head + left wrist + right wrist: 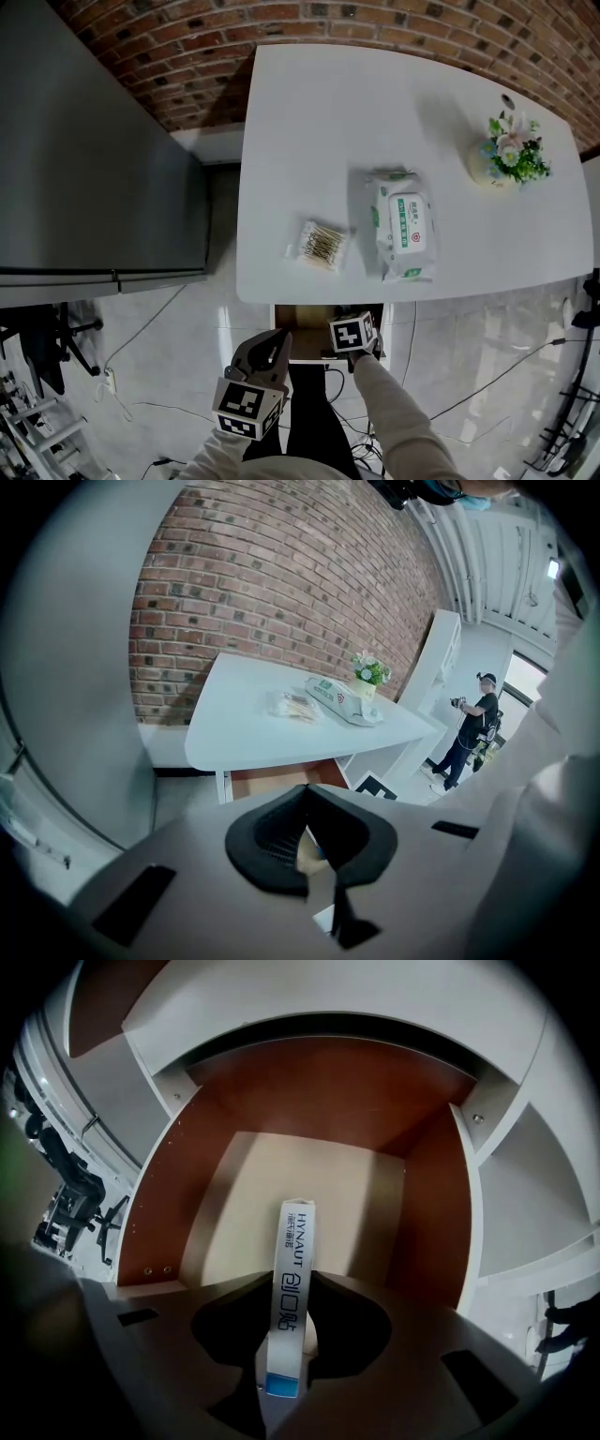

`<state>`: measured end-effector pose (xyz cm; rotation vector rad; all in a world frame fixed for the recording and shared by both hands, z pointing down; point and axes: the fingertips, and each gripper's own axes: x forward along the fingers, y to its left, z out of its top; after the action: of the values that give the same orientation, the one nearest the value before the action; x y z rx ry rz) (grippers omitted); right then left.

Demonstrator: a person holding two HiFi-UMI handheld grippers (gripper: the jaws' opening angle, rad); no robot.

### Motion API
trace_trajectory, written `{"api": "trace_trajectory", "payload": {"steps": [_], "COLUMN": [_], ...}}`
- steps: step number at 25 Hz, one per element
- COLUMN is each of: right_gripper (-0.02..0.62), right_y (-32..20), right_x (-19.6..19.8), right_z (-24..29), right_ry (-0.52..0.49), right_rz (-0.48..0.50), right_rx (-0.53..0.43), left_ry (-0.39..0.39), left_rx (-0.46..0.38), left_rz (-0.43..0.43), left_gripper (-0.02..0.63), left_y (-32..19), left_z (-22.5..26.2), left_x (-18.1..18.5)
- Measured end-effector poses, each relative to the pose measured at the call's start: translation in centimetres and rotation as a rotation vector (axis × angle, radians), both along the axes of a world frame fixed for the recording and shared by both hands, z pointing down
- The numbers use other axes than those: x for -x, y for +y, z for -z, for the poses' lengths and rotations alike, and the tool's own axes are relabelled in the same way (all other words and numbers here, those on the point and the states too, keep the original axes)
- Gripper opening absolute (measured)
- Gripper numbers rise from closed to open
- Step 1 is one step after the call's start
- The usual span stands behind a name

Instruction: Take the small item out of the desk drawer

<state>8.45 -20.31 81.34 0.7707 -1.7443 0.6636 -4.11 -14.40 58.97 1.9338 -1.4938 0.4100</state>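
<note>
The desk drawer [302, 321] stands pulled out under the white desk's [309, 112] front edge, its brown walls and pale floor [253, 1185] plain in the right gripper view. A slim white box with dark print and a blue end [292, 1279] stands on edge inside it. My right gripper [291, 1327] is shut on this box, both pads pressed against its flat sides. From the head view the right gripper [345, 354] points down into the drawer and hides the box. My left gripper [269, 353] hovers just left of the drawer, shut and empty [323, 878].
On the desk lie a cotton swab packet [322, 245], a wet wipes pack [403, 225] and a small flower pot [507, 155]. A grey cabinet [94, 141] stands to the left. Cables [141, 337] run over the tiled floor. A person [469, 728] stands far off.
</note>
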Motion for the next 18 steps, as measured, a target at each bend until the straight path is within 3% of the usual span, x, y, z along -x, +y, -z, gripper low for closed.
{"api": "trace_trajectory", "payload": {"steps": [11, 18], "right_gripper": [0.098, 0.097], "right_y": [0.2, 1.3], "right_x": [-0.1, 0.3], "right_z": [2.9, 5.6], "right_ry": [-0.002, -0.054], "right_rz": [-0.025, -0.066], "right_rx": [-0.036, -0.059], "left_ry": [0.008, 0.008], "left_rx": [-0.022, -0.053], "left_rz": [-0.02, -0.056], "left_gripper": [0.017, 0.017], "left_y": [0.3, 0.4], "left_z": [0.6, 1.6], "left_x": [0.0, -0.2]}}
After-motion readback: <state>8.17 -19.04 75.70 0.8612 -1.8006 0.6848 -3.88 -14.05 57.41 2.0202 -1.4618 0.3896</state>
